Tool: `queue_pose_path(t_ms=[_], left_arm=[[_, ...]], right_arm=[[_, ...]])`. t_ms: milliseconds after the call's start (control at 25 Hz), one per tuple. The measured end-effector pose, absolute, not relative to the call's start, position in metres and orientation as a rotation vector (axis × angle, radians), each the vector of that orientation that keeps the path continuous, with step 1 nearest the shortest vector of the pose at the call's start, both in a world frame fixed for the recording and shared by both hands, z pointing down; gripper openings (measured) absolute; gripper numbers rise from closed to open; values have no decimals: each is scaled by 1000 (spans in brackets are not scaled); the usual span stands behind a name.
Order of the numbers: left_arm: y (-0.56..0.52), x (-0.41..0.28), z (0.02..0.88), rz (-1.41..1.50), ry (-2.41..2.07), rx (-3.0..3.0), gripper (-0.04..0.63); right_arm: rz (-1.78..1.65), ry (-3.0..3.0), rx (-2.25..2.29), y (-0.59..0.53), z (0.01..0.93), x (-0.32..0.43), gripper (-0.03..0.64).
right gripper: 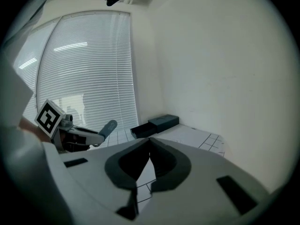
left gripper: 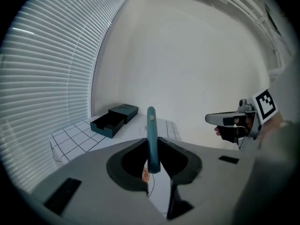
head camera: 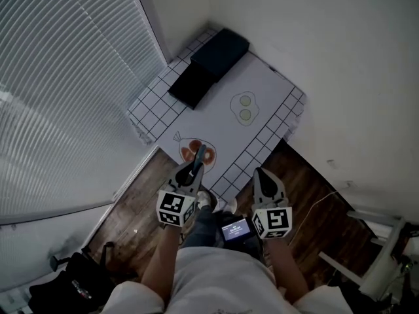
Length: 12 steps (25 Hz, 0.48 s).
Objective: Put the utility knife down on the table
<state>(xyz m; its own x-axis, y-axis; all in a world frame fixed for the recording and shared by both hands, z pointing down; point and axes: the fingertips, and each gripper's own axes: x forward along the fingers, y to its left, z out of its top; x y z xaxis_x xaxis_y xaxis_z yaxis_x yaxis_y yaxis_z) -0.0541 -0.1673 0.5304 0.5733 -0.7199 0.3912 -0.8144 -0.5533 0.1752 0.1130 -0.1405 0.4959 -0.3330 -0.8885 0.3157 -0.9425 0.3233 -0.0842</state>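
A teal utility knife stands upright between the jaws of my left gripper, which is shut on it. In the head view the left gripper holds the utility knife just over the near edge of the white gridded table, above a red drawing. My right gripper hovers off the table's near corner over the floor; in the right gripper view its jaws meet with nothing between them. From there the knife shows at the left.
A dark open box with its tray pulled out lies at the table's far end, by the window blinds. A green egg-like drawing marks the table's middle. Wooden floor and a black bag lie below.
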Motion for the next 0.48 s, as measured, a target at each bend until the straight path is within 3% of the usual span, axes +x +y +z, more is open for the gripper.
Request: queue_pose_path(t_ms=[480], left_arm=[[-177, -45, 592, 517, -1094, 2447, 75]], right_arm=[[428, -2354, 1618, -158, 550, 107, 8]])
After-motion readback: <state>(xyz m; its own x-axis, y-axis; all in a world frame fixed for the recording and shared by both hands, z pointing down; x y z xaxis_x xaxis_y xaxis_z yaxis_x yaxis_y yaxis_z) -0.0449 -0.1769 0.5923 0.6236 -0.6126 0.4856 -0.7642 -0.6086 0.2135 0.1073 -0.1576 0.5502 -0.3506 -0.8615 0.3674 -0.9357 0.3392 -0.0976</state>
